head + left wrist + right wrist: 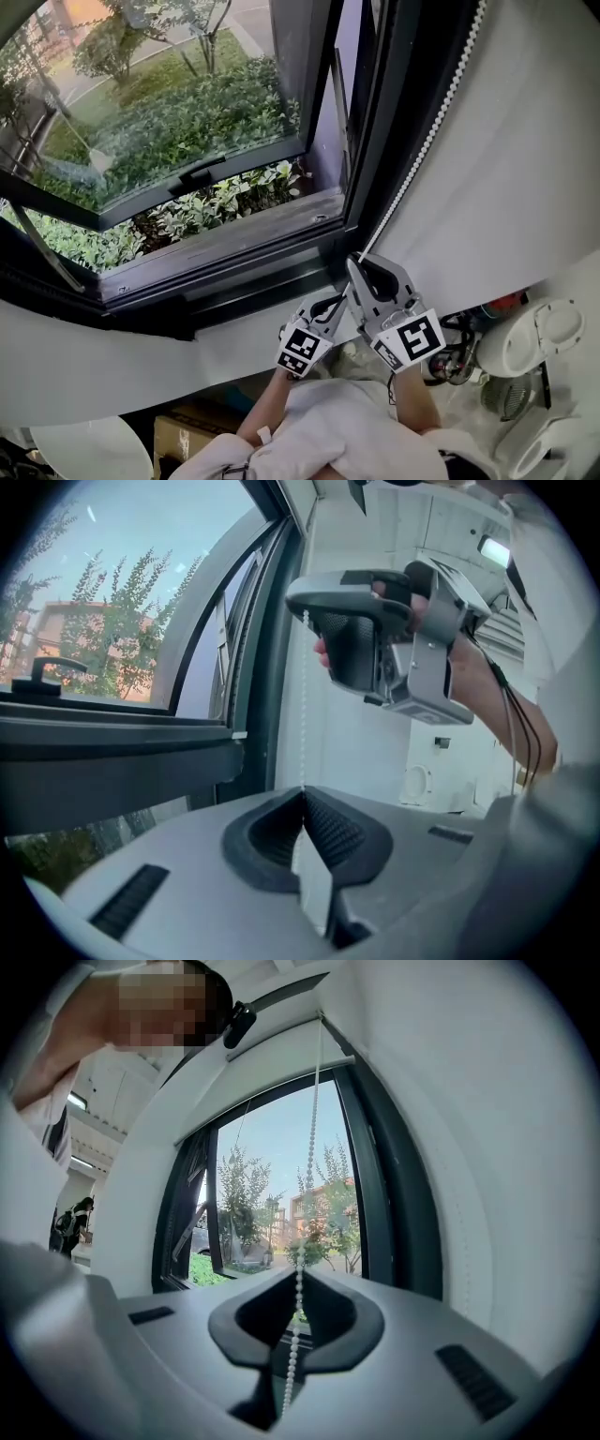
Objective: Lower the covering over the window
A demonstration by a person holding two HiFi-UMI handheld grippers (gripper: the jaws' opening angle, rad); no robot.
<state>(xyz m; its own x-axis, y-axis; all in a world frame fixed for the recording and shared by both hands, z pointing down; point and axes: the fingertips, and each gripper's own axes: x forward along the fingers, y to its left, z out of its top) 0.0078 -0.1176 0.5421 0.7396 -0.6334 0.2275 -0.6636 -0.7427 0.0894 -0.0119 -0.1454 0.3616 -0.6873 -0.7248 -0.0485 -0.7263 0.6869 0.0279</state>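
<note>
Bead chain (310, 1147) of small, glossy white beads that look plastic; left gripper (302, 803) and right gripper (298, 1288) of smooth matt grey plastic, their jaws lined with black ribbed rubbery material; window frame (234, 272) dark, smooth, faintly sheened; pane (169, 112) of clear glossy glass; wall (366, 733) smooth matt white.

No legible text, label, brand or number; cubes (415, 339) on left gripper (337, 305) and right gripper (361, 265) bear only square patterns, seemingly unlettered.
</note>
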